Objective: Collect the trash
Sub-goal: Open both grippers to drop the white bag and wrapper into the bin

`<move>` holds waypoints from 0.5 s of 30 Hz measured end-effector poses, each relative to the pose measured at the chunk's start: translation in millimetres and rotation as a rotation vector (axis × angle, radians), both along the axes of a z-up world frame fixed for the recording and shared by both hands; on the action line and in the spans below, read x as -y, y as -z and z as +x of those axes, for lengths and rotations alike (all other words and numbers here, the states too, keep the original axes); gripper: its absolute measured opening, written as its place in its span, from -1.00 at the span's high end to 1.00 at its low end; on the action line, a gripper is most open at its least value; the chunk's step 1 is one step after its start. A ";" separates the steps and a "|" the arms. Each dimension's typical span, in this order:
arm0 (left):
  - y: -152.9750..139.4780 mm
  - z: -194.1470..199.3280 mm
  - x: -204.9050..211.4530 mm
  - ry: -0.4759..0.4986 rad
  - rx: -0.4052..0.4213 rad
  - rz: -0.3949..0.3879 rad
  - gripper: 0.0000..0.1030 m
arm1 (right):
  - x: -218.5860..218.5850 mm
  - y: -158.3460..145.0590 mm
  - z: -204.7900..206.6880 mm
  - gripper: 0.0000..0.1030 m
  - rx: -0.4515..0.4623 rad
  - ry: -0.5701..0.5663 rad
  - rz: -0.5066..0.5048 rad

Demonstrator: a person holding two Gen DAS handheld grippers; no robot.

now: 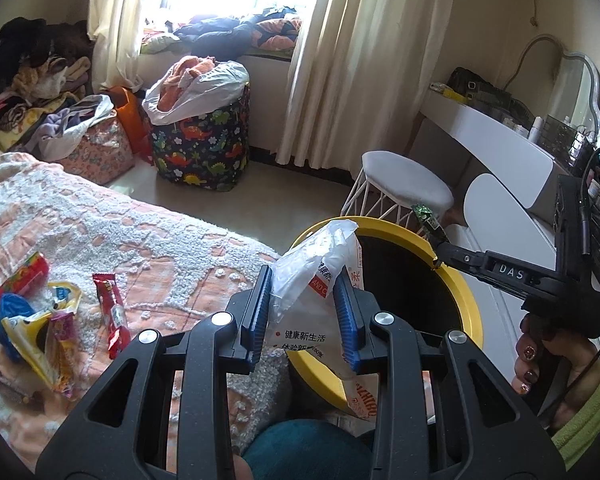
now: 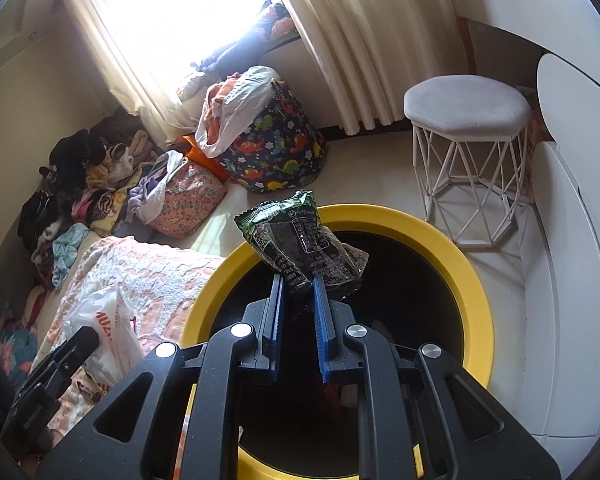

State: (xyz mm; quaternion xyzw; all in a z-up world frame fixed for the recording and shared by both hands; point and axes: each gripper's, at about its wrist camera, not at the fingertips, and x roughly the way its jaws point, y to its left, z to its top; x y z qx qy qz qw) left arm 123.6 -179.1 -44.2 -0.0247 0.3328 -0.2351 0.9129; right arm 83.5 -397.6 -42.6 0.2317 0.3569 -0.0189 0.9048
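A yellow-rimmed trash bin (image 1: pixel 470 292) with a black inside stands on the floor beside the bed; it also shows in the right wrist view (image 2: pixel 482 280). My left gripper (image 1: pixel 304 284) is shut on a white plastic bag (image 1: pixel 316 268) with red print, held at the bin's near-left rim. My right gripper (image 2: pixel 298 280) is shut on a dark green snack wrapper (image 2: pixel 300 240) and holds it above the bin's opening; the gripper also shows in the left wrist view (image 1: pixel 436 244). Several snack wrappers (image 1: pixel 40 320) and a red one (image 1: pixel 112 316) lie on the bed.
The bed (image 1: pixel 140 232) has a peach and white blanket. A white wire stool (image 2: pixel 468 152) stands beyond the bin, a white vanity desk (image 1: pixel 500 140) to the right. A dinosaur-print laundry basket (image 1: pixel 204 144) and piles of clothes (image 1: pixel 32 80) stand by the window.
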 end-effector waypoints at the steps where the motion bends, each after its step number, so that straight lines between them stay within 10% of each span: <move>1: 1.8 1.0 2.6 0.001 -0.001 0.005 0.53 | 1.3 1.7 0.6 0.73 -0.006 0.000 0.004; 15: 27.0 20.8 26.3 0.018 -0.053 0.017 0.51 | 7.1 20.5 7.6 0.67 -0.077 0.011 0.026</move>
